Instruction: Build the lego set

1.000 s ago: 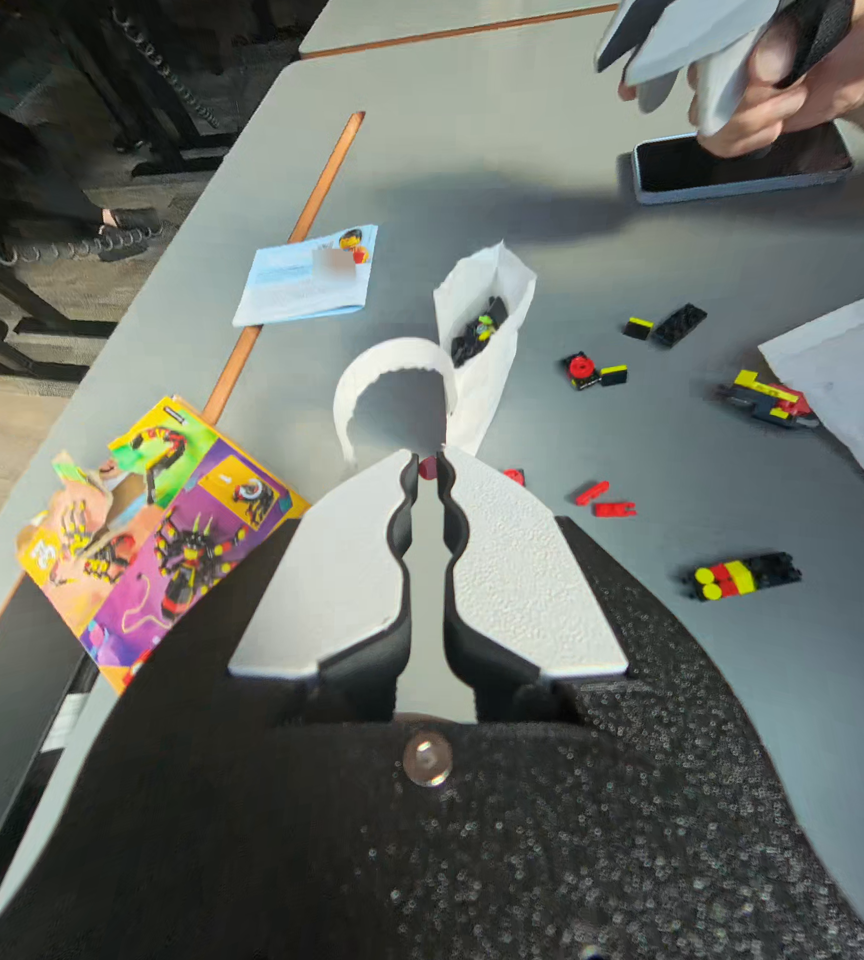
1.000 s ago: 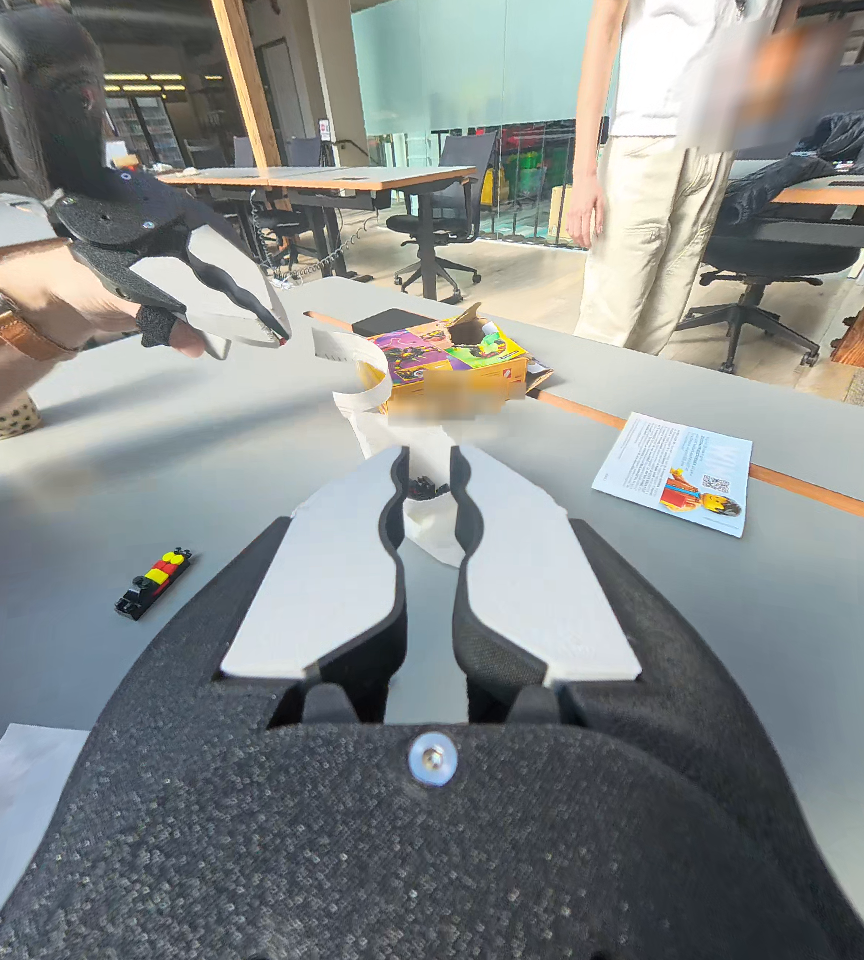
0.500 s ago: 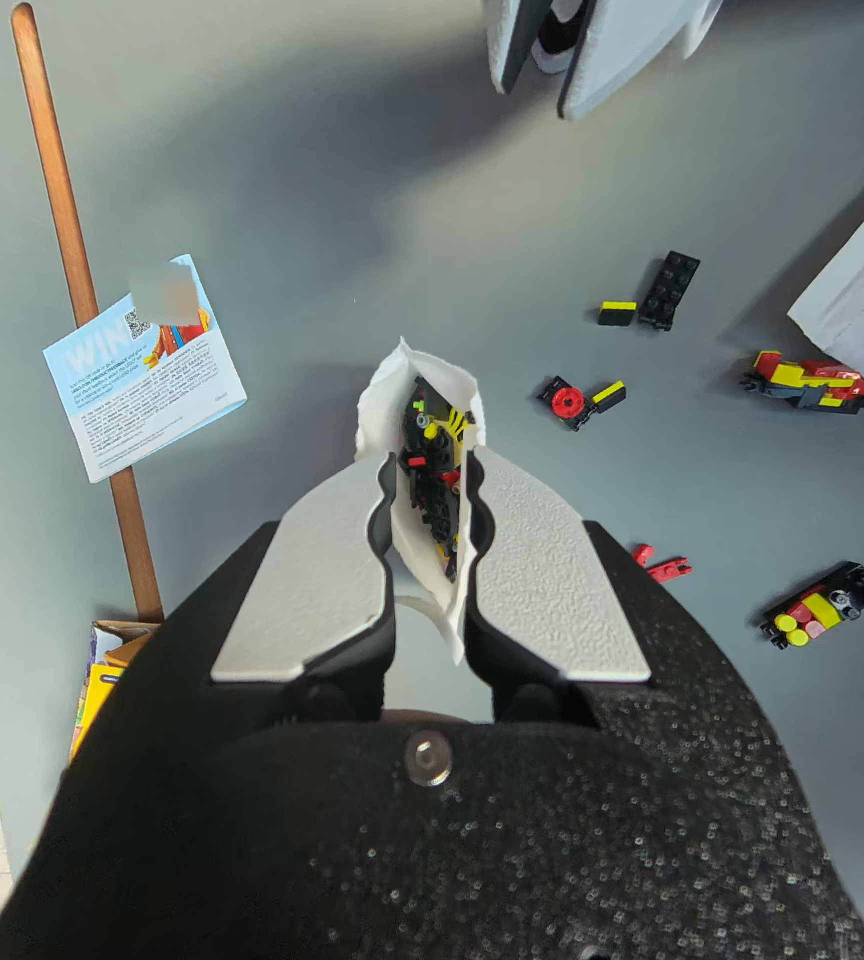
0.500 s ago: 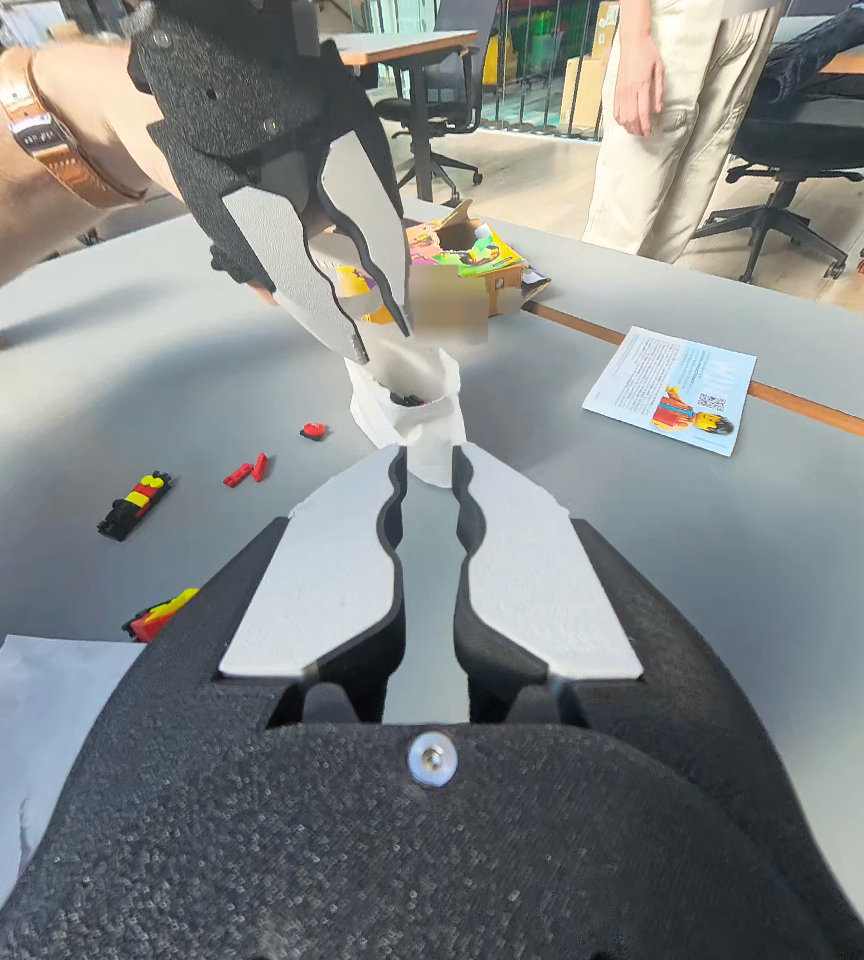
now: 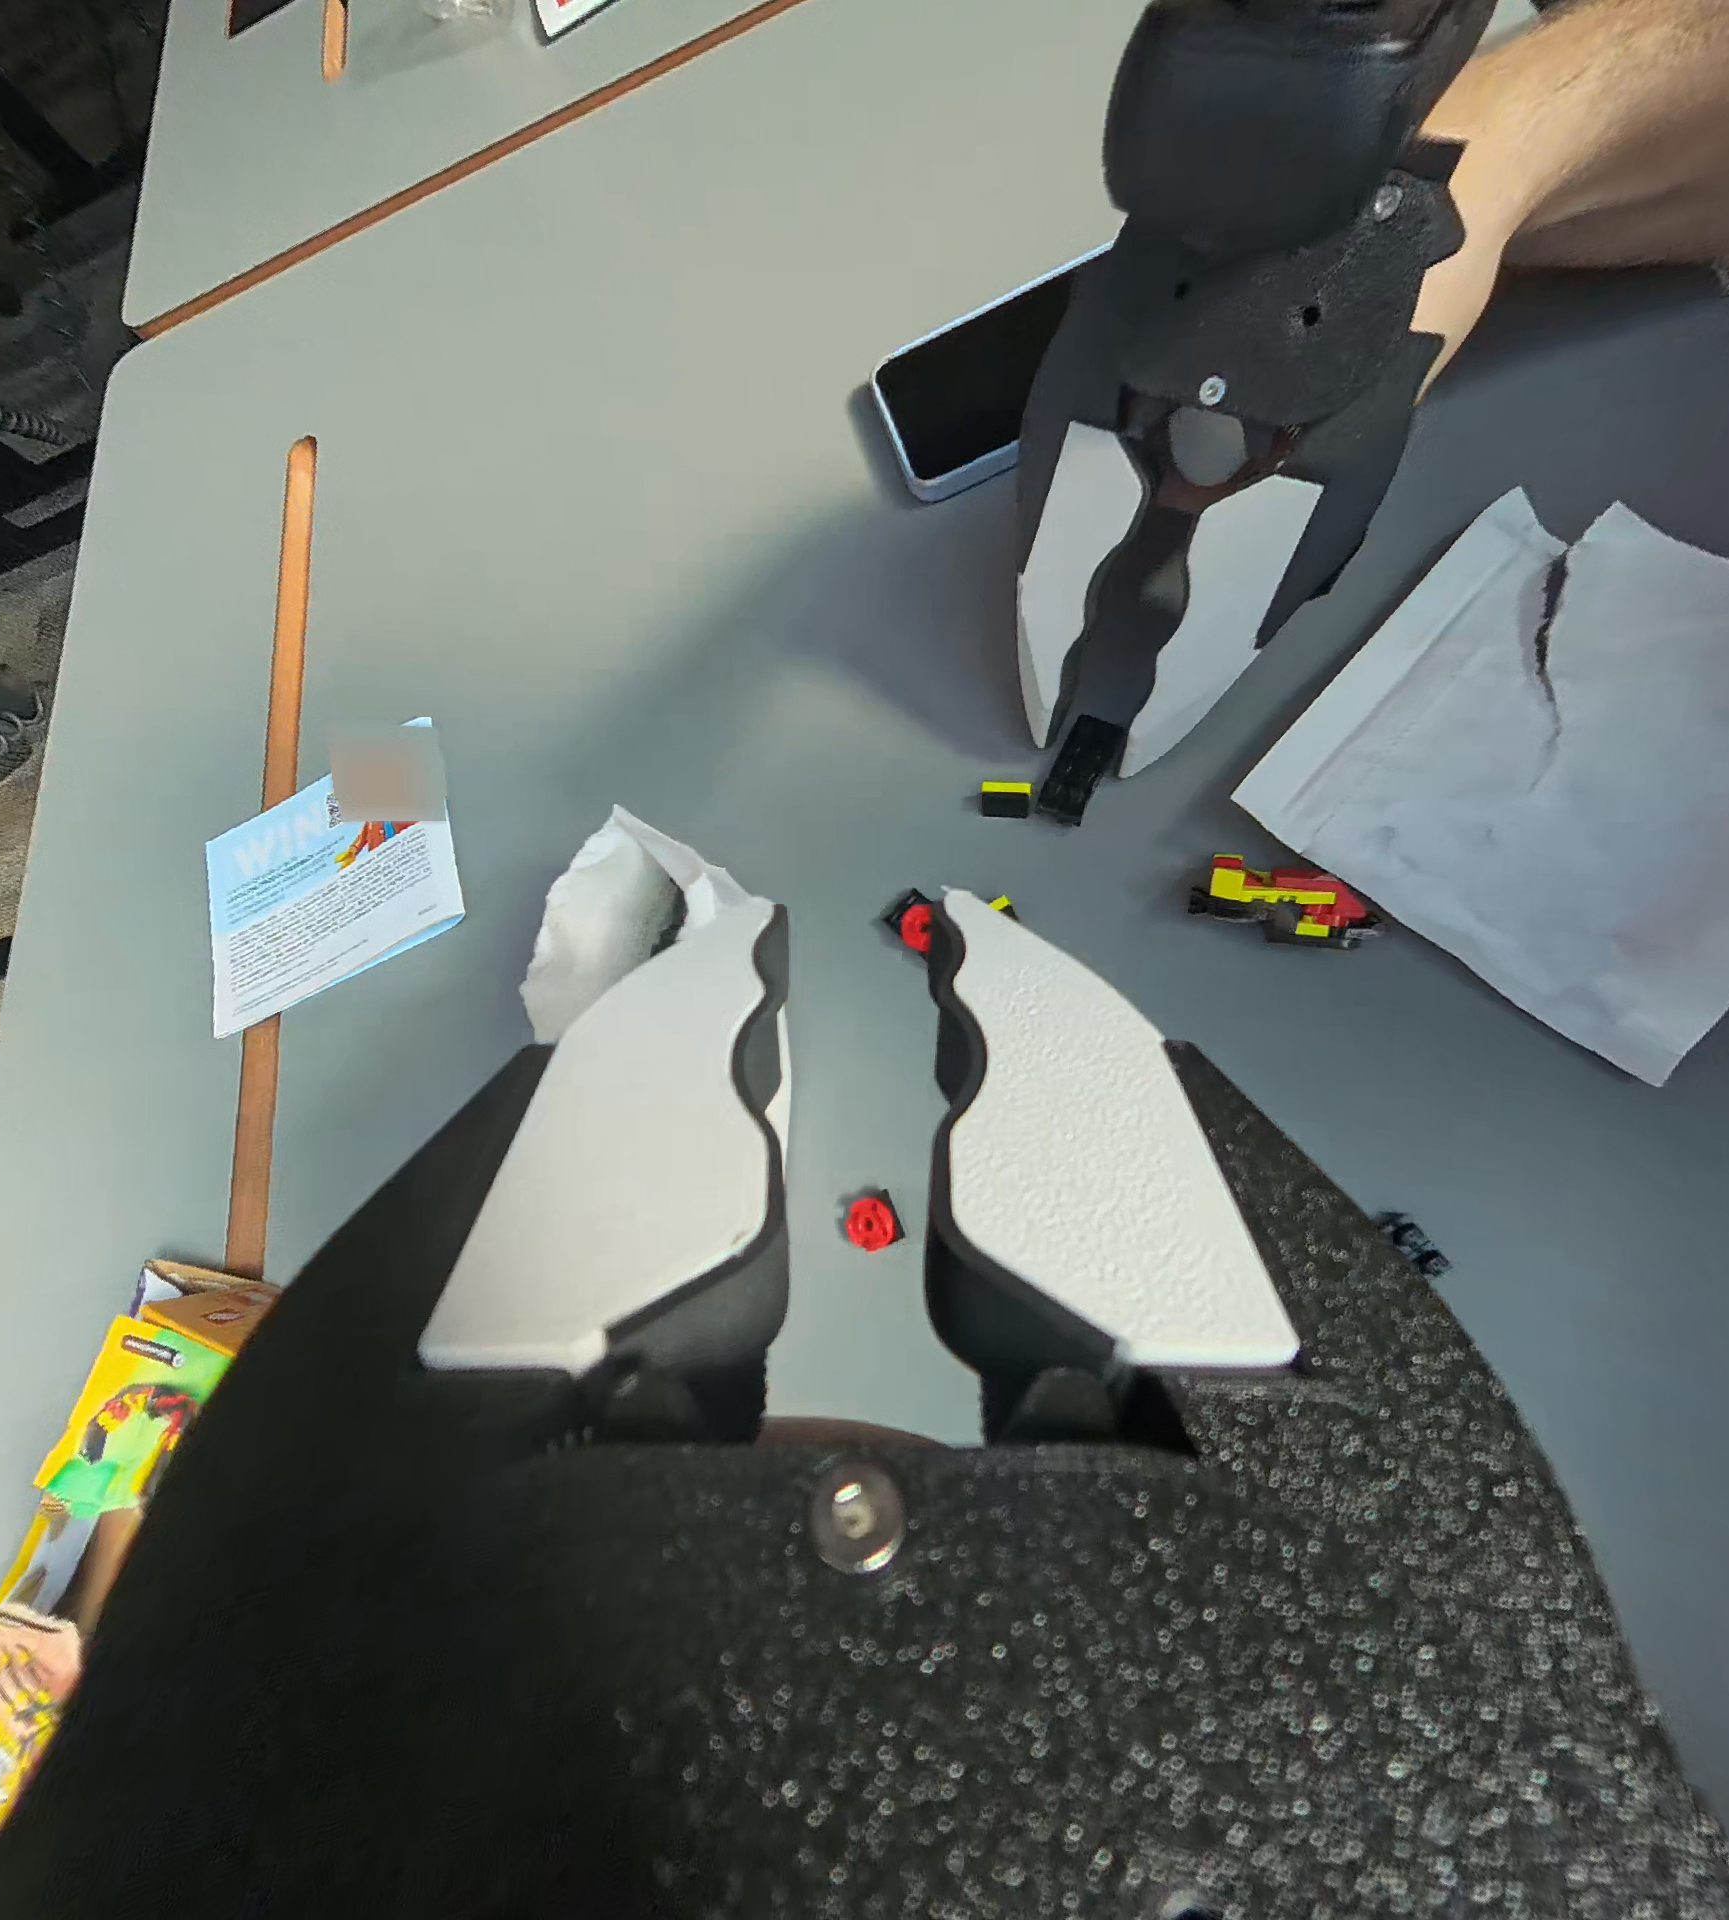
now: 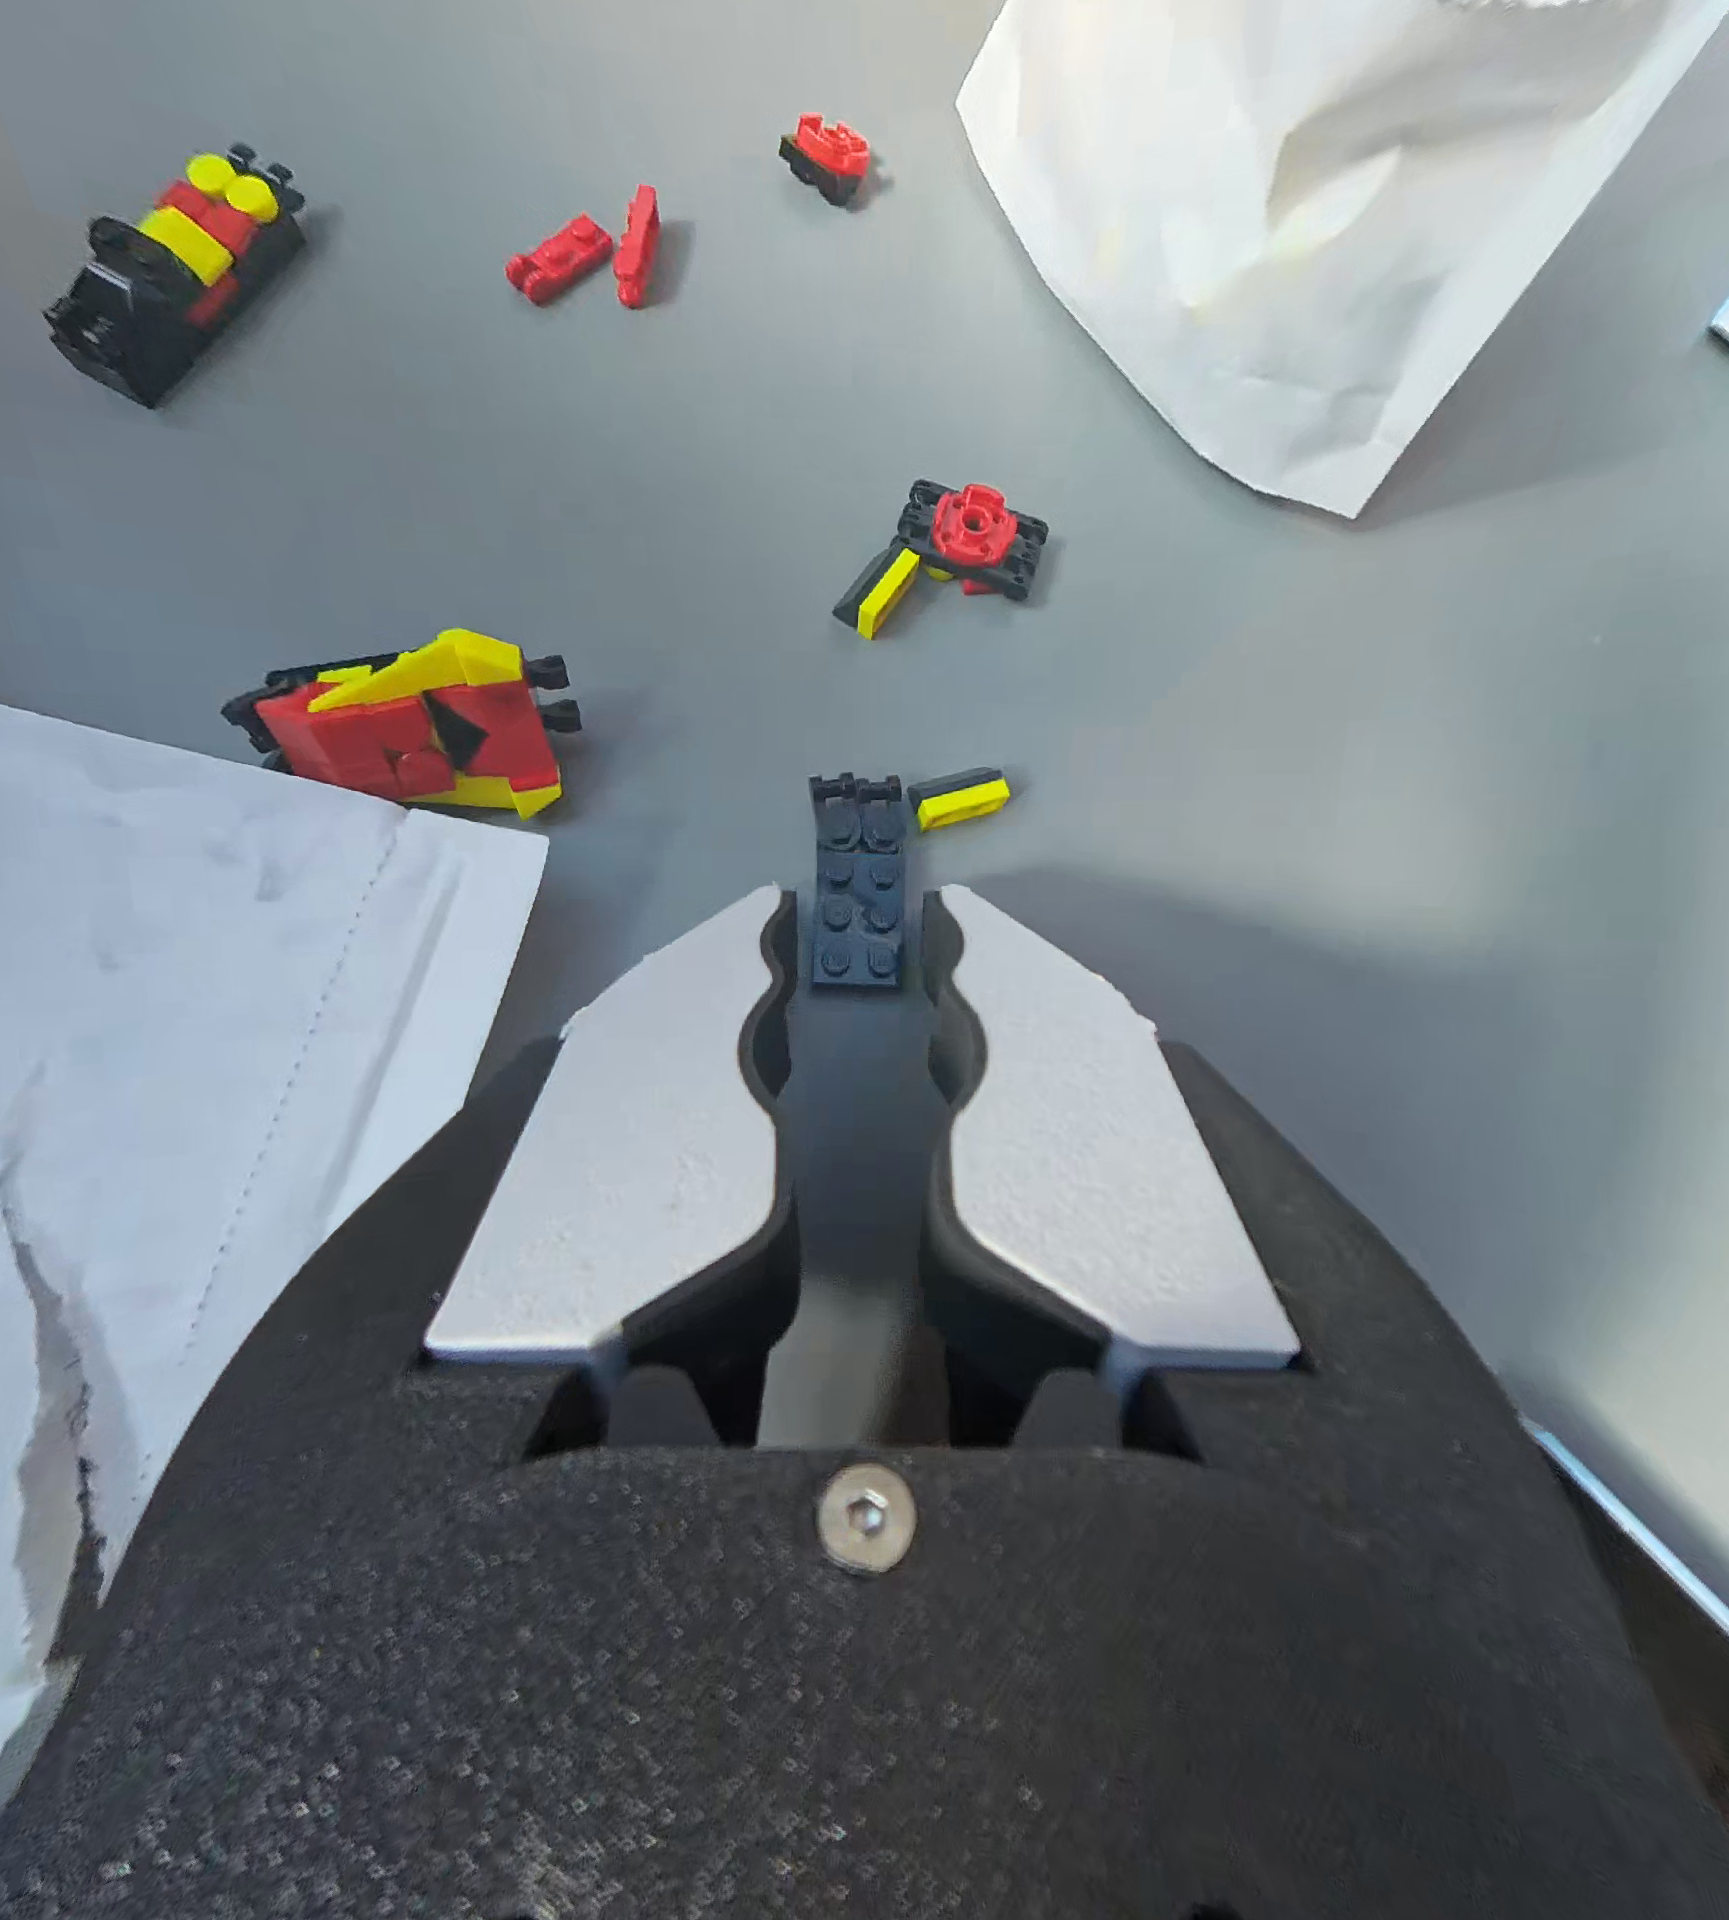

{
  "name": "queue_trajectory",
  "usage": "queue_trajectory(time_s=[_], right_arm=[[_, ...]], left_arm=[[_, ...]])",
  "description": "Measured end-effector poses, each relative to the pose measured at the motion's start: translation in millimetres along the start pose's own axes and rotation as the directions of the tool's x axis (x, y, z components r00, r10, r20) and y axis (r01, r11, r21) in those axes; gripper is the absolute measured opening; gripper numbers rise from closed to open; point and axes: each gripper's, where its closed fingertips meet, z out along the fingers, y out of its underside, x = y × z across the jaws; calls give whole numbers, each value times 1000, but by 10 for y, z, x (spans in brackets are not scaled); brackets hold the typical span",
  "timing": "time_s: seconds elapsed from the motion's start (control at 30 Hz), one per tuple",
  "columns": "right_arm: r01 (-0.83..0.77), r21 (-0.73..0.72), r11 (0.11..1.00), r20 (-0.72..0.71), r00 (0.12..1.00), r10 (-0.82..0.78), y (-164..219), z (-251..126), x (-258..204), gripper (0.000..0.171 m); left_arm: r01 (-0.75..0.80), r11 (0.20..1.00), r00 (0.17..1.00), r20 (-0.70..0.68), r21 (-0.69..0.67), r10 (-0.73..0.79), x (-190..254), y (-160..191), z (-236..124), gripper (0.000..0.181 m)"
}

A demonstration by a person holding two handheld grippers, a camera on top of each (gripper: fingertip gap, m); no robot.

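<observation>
The left wrist view is showing the whole grey table (image 5: 631, 416) from above: the phone (image 5: 953, 416), the leaflet (image 5: 330, 914), the torn box (image 5: 112, 1455) at the left edge, and the right gripper (image 5: 1083, 753) coming in from the top right. The right wrist view is looking close and low, so it is showing the bricks in detail but none of those things, apart from a corner of the leaflet.

The black plate (image 6: 855, 914) is lying flat on the table with its studs up and two small clips at its far end. Its near part is sitting between the tips of the right gripper (image 6: 855, 904), whose fingers are standing on both sides of it; I cannot tell if they are already pressing it. A yellow and black tile (image 6: 959, 798) is lying just beside the plate.

The left gripper (image 5: 860, 925) is hanging spread above the table, holding nothing. A red round piece (image 5: 870, 1221) is lying on the table in the gap between its fingers.

The white bag (image 5: 611, 925) is partly hiding behind the left finger, and a red and black piece (image 5: 910, 923) is half covered by the right finger. The red and yellow build (image 6: 413, 727) is touching the torn paper (image 6: 164, 987), which is cut off by the picture edge.
</observation>
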Motion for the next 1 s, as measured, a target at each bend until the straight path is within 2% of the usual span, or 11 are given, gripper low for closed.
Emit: queue_trajectory(time_s=[0.03,0.13,0.23,0.33,0.47,0.63,0.73,0.8,1.0], right_arm=[[4,-11,1000,15,1000,-4,1,9,-19,16],[59,4,998,-40,997,-59,-51,-12,28,16],[135,37,990,-19,991,-134,-144,-60,-65,16],[171,-6,985,16,985,-171,-84,-27,-110,16],[184,67,981,-2,983,-185,-196,-102,-98,16],[239,64,969,-7,971,-239,-227,-157,-134,16],[255,67,965,-17,967,-255,-241,-132,-126,16],[253,92,963,2,967,-254,-282,-142,-155,16],[234,107,966,-12,972,-234,-328,-125,-114,16]], left_arm=[[2,1000,1000,1,17,-2,66,7,14,25],[1,998,1000,5,64,-1,252,55,148,24],[-34,996,997,-62,86,39,532,126,440,25],[-83,997,986,-146,10,83,720,252,775,27],[-116,993,974,-196,-3,114,748,291,1031,30],[-84,993,971,-219,83,101,716,202,1039,26],[-97,995,966,-235,40,103,726,297,1070,19],[-91,994,964,-243,64,104,760,271,1076,19],[-88,990,977,-184,106,106,688,214,1041,17]])
